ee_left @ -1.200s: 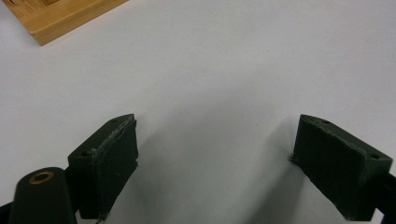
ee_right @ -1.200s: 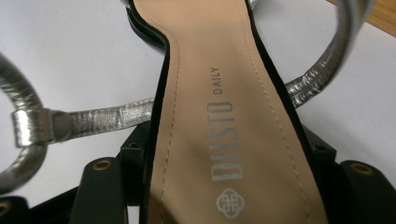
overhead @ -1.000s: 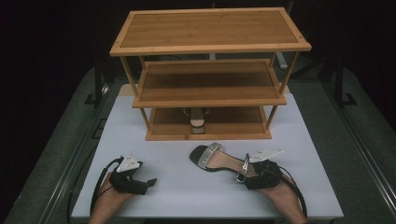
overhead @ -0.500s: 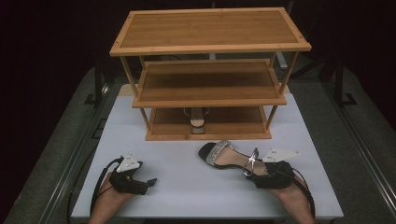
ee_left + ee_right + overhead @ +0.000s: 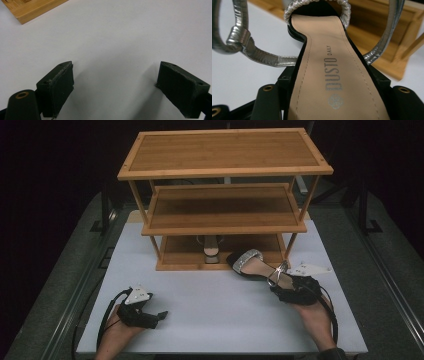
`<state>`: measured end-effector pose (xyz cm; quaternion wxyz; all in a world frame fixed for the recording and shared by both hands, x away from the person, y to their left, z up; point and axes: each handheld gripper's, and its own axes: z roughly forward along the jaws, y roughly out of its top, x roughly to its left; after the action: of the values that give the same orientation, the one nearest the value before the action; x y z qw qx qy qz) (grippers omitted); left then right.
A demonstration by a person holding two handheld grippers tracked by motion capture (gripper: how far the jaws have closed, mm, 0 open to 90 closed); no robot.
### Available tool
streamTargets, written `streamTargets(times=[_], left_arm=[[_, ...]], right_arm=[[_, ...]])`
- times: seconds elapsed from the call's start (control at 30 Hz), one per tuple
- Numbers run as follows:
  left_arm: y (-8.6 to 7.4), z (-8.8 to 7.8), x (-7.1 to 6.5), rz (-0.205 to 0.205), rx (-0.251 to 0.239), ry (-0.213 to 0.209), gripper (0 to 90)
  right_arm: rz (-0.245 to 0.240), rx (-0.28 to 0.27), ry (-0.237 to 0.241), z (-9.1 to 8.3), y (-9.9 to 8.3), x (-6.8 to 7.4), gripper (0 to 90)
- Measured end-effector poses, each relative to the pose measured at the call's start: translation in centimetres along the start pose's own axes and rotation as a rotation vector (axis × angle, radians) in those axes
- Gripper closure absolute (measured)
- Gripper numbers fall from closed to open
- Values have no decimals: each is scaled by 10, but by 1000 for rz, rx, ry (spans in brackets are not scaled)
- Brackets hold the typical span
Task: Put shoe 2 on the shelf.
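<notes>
Two sandals are present: your right tongs (image 5: 286, 287) pinch one sandal (image 5: 252, 265) by its heel, above the table (image 5: 210, 305) just before the three-tier wooden rack (image 5: 225, 150). It has a black sole, tan insole and silver straps. Its mate (image 5: 211, 251) sits on the lowest shelf. Your left tongs (image 5: 159, 316) stand spread, holding nothing.

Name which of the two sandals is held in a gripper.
The sandal in front of the rack, held by the right gripper; the other sandal stands untouched on the bottom shelf.
</notes>
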<state>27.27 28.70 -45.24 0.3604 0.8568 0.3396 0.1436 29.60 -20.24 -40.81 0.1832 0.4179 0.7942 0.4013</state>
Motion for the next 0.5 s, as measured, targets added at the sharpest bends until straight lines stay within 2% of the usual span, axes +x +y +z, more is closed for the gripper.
streamTargets(times=[0.1,0.13,0.17,0.2,0.23,0.3,0.47,0.5], left_arm=[[0,0,0,3,1,-1,132],[0,0,0,3,1,-1,132],[0,0,0,3,2,-1,132],[0,0,0,3,2,-1,132],[0,0,0,1,-1,0,132],[0,0,0,-1,-1,-1,132],[0,0,0,-1,0,-1,132],[0,0,0,-2,1,-2,132]], right_arm=[[37,-13,-55,13,10,-11,387],[37,-13,-55,13,10,-11,387],[65,-22,-82,20,13,-15,387],[65,-22,-82,20,13,-15,387],[83,-30,-113,28,17,-17,387],[90,-38,-142,35,21,-17,387],[108,-66,-182,51,29,-19,387],[136,-81,-197,60,33,-20,387]])
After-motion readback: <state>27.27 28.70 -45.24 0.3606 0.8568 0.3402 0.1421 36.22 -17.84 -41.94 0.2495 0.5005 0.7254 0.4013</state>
